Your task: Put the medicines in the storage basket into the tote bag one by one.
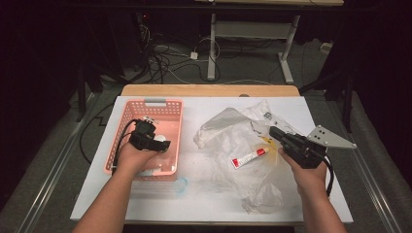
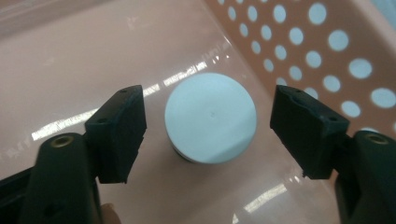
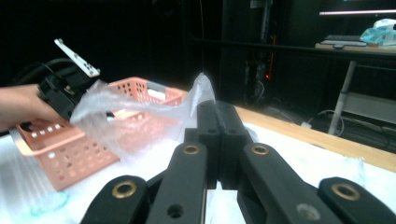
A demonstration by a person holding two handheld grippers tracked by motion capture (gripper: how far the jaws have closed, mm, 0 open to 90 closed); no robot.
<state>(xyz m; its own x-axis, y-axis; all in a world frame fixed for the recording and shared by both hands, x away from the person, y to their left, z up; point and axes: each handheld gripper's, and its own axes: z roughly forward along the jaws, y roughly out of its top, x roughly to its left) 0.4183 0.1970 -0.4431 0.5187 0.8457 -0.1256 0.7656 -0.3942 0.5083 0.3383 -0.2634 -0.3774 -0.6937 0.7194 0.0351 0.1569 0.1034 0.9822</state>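
Black pads of left tool (image 2: 208, 135) straddle white round cap (image 2: 210, 117), gap either side, no contact: open. Cap tops small jar standing on floor of pink basket (image 1: 127, 114), near perforated wall. Looks light, rigid, smooth-sided, likely slippery; best pinched across cap rim, squarely. Right tool (image 3: 218, 140) fully closed, apparently nipping edge of clear plastic bag (image 1: 252, 179) on table (image 1: 204, 204). Red-capped tube (image 1: 249, 158) lies on bag.

Toothpaste tube (image 1: 249, 158), small blue lid (image 1: 180, 184)
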